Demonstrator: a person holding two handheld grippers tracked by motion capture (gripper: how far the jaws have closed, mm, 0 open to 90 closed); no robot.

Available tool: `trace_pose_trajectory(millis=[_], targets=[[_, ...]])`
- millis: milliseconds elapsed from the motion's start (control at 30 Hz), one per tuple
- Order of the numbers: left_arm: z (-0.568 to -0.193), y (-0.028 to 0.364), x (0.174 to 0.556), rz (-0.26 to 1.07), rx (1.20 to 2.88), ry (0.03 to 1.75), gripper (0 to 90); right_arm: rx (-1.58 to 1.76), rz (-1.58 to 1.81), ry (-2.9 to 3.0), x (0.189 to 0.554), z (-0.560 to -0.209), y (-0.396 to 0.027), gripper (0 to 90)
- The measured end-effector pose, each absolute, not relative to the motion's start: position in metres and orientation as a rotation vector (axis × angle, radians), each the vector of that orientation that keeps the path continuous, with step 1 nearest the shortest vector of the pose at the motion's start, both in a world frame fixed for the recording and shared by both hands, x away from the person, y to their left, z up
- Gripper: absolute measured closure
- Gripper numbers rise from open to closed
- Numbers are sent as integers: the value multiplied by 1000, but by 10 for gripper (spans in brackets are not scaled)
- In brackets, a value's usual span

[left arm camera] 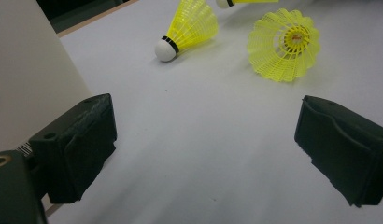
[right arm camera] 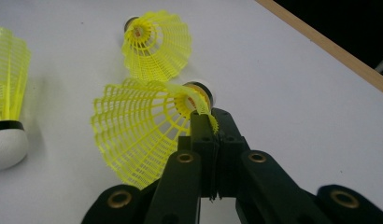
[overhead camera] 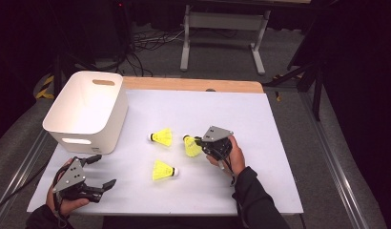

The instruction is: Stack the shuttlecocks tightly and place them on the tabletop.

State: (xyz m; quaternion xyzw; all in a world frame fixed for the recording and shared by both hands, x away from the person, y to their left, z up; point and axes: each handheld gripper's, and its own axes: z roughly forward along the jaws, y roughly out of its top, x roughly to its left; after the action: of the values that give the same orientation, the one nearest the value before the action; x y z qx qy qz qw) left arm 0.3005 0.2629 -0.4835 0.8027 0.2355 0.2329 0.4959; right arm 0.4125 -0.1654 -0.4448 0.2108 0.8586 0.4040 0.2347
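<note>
The right gripper [right arm camera: 213,126] was clenched on the rim of a yellow shuttlecock's [right arm camera: 133,135] skirt, low over the table [overhead camera: 260,143]. The left gripper [left arm camera: 203,154] rested released beside the white bin [overhead camera: 88,109]. Two more shuttlecocks lay loose, one ahead [overhead camera: 161,137], one nearer the person [overhead camera: 164,171]. The bin looked empty, though its floor was partly hidden, so all three apparently remained to be binned.

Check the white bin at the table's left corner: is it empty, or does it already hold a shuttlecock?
Cannot tell fully. The white bin shows only bare white inner walls in the high view; its floor is hidden.
</note>
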Motion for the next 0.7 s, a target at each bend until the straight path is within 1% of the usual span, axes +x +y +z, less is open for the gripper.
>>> trace_pose_trajectory(millis=[400,700], targets=[[-484,262,300,563,1955,561,62,509,1195,2391,428,-440,-141,892],[-485,262,301,547,1958,560,63,486,1232,2455,441,-449,-130,888]])
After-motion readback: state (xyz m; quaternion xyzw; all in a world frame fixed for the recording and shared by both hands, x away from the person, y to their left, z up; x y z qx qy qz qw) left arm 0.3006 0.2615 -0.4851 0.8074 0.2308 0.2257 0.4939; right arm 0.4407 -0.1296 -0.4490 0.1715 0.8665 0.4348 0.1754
